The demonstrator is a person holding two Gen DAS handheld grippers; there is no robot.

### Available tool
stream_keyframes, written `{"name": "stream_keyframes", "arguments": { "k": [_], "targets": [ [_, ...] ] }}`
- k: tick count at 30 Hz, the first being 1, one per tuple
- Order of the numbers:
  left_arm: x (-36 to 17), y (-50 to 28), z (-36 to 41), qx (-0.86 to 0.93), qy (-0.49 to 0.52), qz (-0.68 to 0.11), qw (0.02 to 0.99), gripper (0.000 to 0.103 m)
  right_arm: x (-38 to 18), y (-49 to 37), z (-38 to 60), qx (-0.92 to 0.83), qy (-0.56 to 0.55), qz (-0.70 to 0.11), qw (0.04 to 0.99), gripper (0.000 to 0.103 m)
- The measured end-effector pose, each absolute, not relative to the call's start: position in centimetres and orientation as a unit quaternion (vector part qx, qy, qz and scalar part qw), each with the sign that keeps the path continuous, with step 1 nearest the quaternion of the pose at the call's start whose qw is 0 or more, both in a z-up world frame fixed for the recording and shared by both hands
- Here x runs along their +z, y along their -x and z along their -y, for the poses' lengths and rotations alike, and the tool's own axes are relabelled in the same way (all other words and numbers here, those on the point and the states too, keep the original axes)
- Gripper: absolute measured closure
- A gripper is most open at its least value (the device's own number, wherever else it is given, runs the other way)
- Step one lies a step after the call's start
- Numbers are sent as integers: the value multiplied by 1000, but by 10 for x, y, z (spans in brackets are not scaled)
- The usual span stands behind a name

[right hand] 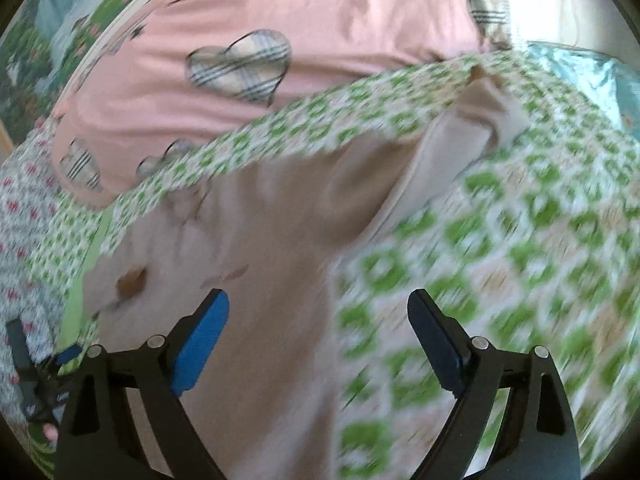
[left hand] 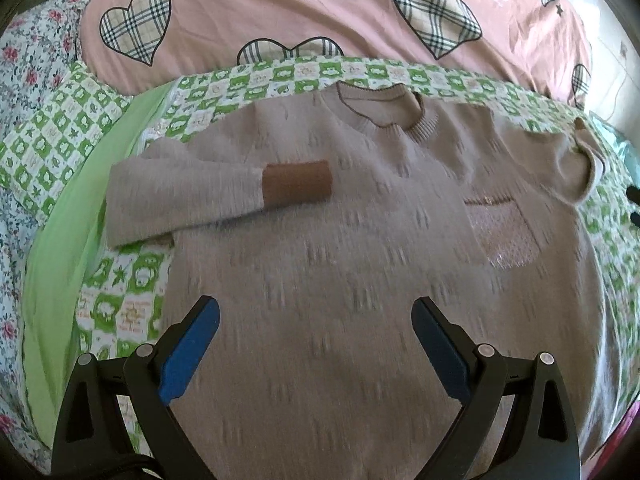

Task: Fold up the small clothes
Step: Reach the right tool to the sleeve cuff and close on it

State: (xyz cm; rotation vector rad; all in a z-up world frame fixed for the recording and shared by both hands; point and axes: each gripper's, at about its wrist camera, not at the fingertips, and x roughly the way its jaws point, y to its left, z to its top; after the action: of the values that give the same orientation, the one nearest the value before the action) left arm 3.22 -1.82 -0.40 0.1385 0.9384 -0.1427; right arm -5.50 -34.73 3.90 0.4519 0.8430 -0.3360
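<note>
A beige sweater (left hand: 320, 240) lies flat on a green-checked sheet (left hand: 48, 152), collar (left hand: 384, 108) at 12 o'clock in the left wrist view. One sleeve (left hand: 184, 200) is folded in across the chest from 9 o'clock, its brown cuff (left hand: 296, 184) resting on the body. The other sleeve (left hand: 560, 160) reaches out toward 2 o'clock, ending in a curled cuff near the sheet's far edge. A sparkly pocket (left hand: 504, 236) sits at 2 o'clock from the middle of the body.

The left gripper (left hand: 316, 344) hangs over the lower body of the sweater, jaws spread wide with nothing between them. Bare sheet shows at 8 o'clock beside the sweater's left edge; a plain green band (left hand: 76, 216) borders the sheet further out.

The right gripper (right hand: 320, 344) is likewise spread wide and holds nothing. It straddles the sweater's (right hand: 260, 280) side edge — left finger over knit, right finger over sheet (right hand: 500, 240). That view is blurred. From 1 to 5 o'clock there is a broad stretch of uncovered sheet, with the outstretched sleeve (right hand: 460, 128) running toward 1 o'clock. The left gripper (right hand: 44, 376) shows at 8 o'clock, off the sweater's corner.

A pink quilt (left hand: 280, 8) with plaid hearts lies along the sheet's far edge at 12 o'clock — floral fabric (left hand: 28, 60) fills the 10 o'clock side.
</note>
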Motion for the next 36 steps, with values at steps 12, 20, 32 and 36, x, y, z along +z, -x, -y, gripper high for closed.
{"name": "stream_keyframes", "arguments": {
  "k": [12,20,32,36],
  "targets": [
    [-25,-66,28,-66,-55,-479,874,6,45,-52,523,-264,-242,-369,858,27],
    [-48,-85,32,-60,-53,-503,860,6,4,-106,593,-334,-221,-439,805,27],
    [-50,-89,31,-68,-36,-506,859,6,20,-87,586,-320,-230,-392,831,95],
    [-42,-84,26,-72,-25,-497,864,6,43,-81,533,-241,-244,-363,866,95]
  ]
}}
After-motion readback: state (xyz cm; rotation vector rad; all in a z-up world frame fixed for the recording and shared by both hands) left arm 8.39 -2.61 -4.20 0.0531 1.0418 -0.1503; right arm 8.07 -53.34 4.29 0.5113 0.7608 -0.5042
